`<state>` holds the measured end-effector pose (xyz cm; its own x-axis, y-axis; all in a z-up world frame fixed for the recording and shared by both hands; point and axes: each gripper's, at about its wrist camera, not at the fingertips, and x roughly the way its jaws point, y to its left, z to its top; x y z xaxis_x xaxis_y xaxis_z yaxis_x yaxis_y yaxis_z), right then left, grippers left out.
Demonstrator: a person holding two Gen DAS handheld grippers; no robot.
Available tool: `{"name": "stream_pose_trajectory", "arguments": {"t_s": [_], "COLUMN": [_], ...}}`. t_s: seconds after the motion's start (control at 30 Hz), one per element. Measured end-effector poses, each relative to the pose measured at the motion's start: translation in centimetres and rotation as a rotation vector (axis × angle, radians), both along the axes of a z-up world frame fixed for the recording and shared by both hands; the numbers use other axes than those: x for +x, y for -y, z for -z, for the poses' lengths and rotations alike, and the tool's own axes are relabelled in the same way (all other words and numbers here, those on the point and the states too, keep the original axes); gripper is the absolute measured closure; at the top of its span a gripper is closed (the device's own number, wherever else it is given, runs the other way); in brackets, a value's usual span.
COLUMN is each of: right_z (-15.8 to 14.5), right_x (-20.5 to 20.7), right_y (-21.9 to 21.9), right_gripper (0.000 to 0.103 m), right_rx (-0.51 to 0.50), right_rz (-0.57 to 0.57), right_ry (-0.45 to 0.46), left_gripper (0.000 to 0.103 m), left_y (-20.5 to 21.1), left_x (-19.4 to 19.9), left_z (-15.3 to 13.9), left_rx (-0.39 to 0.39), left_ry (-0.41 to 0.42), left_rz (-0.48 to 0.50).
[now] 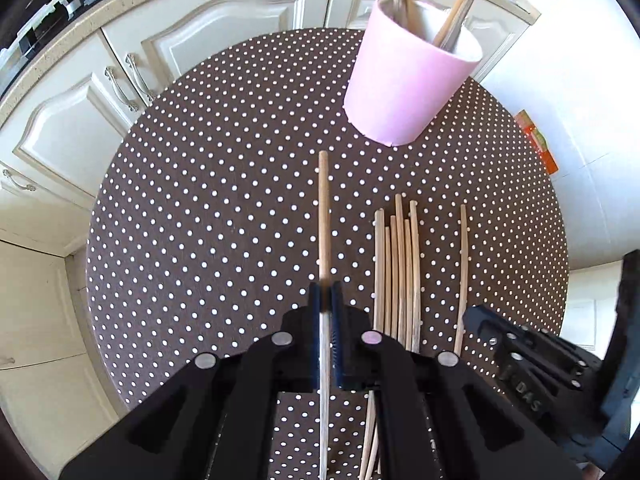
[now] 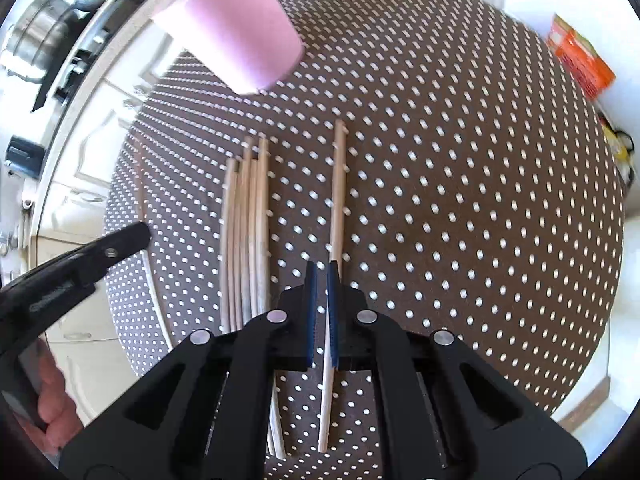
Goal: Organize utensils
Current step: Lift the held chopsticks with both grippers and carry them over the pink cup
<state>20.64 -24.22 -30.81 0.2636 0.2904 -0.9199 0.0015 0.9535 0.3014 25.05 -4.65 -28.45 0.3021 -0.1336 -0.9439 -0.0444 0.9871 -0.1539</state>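
1. Clamped between the blue pads of the left gripper (image 1: pixel 326 300) is one wooden chopstick (image 1: pixel 325 216). It runs straight on past the fingertips, its far tip aimed up the table toward the cup, and it seems to be held clear of the cloth.
2. Pressed together likewise, the right gripper (image 2: pixel 322 280) has a second chopstick (image 2: pixel 338 184) at its fingertips. The stick passes between the pads, but whether it is truly pinched or only lying under them I cannot tell.
3. Between the two tools, a bundle of loose chopsticks (image 1: pixel 396 272) lies on the dotted tablecloth (image 1: pixel 200 200) near the table's near edge, side by side, long axes pointing away from the person like the two singled-out sticks.
4. Further off, toward the far edge, stands the pink cup (image 1: pixel 404 80) with a few sticks already leaning inside it.
5. The cup lies ahead of the left gripper and a little to its right, roughly in line with its stick. My judgement: that hand must tip the stick upright and lower it through the rim.
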Motion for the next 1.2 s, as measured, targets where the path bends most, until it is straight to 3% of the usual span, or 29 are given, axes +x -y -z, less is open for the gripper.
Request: {"name": "stream_pose_trajectory", "arguments": {"t_s": [0.07, 0.13, 0.2, 0.27, 0.3, 0.63, 0.8, 0.83, 0.9, 0.93, 1.1, 1.2], "right_z": [0.1, 0.0, 0.0, 0.1, -0.1, -0.5, 0.3, 0.2, 0.4, 0.3, 0.1, -1.1], "right_x": [-0.1, -0.1, 0.2, 0.5, 0.6, 2.3, 2.2, 2.0, 1.6, 1.5, 0.4, -0.1], "right_y": [0.1, -0.1, 0.1, 0.1, 0.4, -1.5, -4.6, -5.1, -5.7, -5.8, -4.5, -3.8], "right_gripper": [0.097, 0.096, 0.085, 0.035, 0.035, 0.036, 0.067, 0.079, 0.085, 0.096, 0.097, 0.097], "right_rx": [0.036, -0.006, -0.040, -0.048, -0.048, -0.222, -0.343, -0.336, -0.334, -0.327, -0.190, -0.169], "right_rz": [0.016, 0.018, 0.022, 0.037, 0.044, 0.031, -0.026, -0.052, -0.059, -0.059, 0.007, 0.017], "right_ry": [-0.011, -0.010, -0.019, -0.031, -0.010, 0.054, 0.099, 0.119, 0.139, 0.145, 0.152, 0.195], "left_gripper": [0.097, 0.097, 0.097, 0.097, 0.097, 0.097, 0.097, 0.097, 0.097, 0.097, 0.097, 0.097], "left_y": [-0.5, -0.5, 0.1, 0.0, -0.2, -0.9, -1.6, -1.8, -2.1, -2.3, -3.0, -3.1], "left_x": [-0.4, -1.0, -1.3, -2.0, -2.2, -3.4, -4.3, -4.6, -4.9, -5.0, -5.0, -4.8], "left_z": [-0.1, -0.3, -0.2, 0.7, 0.8, 1.3, 1.8, 1.8, 1.9, 1.9, 0.7, -0.2], "left_rx": [0.002, 0.004, 0.002, 0.000, -0.002, 0.005, 0.016, 0.016, 0.017, 0.017, 0.015, 0.015], "left_ry": [0.002, -0.001, -0.011, -0.018, -0.021, -0.043, -0.059, -0.060, -0.061, -0.061, -0.032, -0.010], "left_rz": [0.000, 0.000, -0.002, -0.003, -0.003, -0.002, -0.007, -0.008, -0.010, -0.011, -0.017, -0.011]}}
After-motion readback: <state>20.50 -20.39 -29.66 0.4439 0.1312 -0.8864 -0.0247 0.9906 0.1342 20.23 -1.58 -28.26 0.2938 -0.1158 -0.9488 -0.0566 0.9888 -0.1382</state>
